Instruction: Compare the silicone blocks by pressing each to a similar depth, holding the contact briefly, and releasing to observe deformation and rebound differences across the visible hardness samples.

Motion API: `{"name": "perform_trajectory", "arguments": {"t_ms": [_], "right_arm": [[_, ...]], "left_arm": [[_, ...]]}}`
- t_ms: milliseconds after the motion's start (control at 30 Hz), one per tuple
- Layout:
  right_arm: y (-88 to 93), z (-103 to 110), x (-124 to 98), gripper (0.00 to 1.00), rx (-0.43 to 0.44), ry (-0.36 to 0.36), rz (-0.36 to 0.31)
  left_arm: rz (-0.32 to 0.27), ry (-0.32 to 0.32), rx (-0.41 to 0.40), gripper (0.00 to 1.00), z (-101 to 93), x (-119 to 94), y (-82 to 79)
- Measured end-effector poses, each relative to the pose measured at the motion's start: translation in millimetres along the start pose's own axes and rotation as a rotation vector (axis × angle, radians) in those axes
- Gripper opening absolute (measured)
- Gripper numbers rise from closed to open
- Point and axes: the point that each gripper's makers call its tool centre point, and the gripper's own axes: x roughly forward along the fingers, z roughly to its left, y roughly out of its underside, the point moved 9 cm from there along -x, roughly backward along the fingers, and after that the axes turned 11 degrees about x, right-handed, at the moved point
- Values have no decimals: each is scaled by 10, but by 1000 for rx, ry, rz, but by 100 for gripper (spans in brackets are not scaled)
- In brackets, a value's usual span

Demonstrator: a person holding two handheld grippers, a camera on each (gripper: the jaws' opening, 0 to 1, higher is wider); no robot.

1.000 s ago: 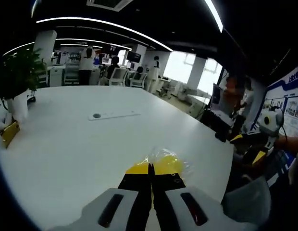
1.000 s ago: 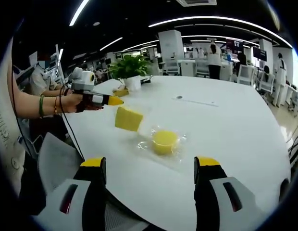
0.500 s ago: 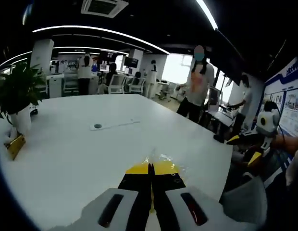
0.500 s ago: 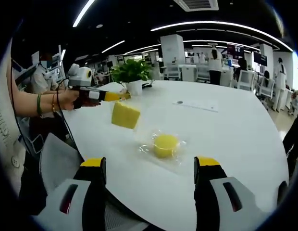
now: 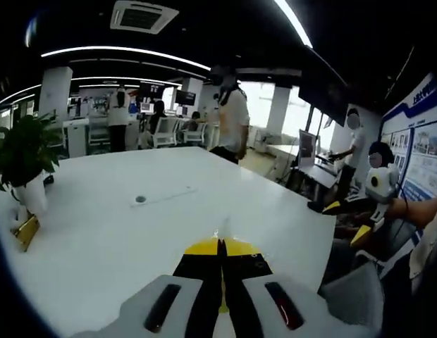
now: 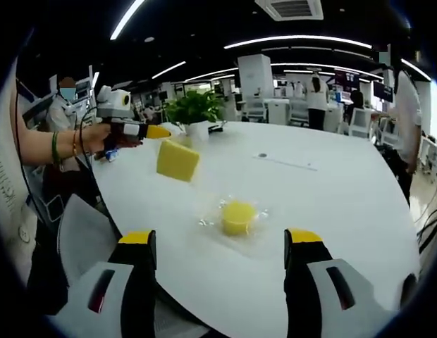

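Observation:
A square yellow silicone block (image 6: 177,160) in a clear bag hangs in the air above the white table (image 6: 331,204). My left gripper (image 6: 164,132) is shut on its top edge, held by a hand from the left. In the left gripper view its jaws (image 5: 220,243) are closed, with a bit of crinkled plastic (image 5: 222,231) showing past the tips. A round yellow block (image 6: 237,217) in a clear bag lies on the table, ahead of my right gripper (image 6: 220,239). That gripper is open with nothing between its fingers, and it also appears at the right (image 5: 350,219).
A potted plant (image 5: 25,158) stands at the table's far left, with a small yellow object (image 5: 24,232) beside it. A flat strip with a round cap (image 5: 139,199) lies mid-table. A person (image 5: 232,120) stands at the far edge. Grey chairs (image 6: 84,236) sit near the table's edge.
My left gripper has risen, lifting the square block higher and farther from the round one. A person has walked leftward behind the table. The right gripper stays open.

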Motion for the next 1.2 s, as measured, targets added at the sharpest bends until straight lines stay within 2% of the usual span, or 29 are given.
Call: {"name": "perform_trajectory", "arguments": {"t_ms": [267, 533, 933, 1200], "right_arm": [[-101, -78, 21, 70, -23, -7, 1], [-214, -108, 47, 70, -46, -25, 0], [-590, -233, 183, 70, -141, -85, 18], [-844, -214, 320, 70, -215, -134, 30]], "left_arm": [[-9, 32, 40, 0, -28, 2, -191], [5, 81, 78, 0, -27, -2, -315], [11, 133, 99, 0, -44, 10, -435], [17, 170, 103, 0, -80, 8, -494]]}}
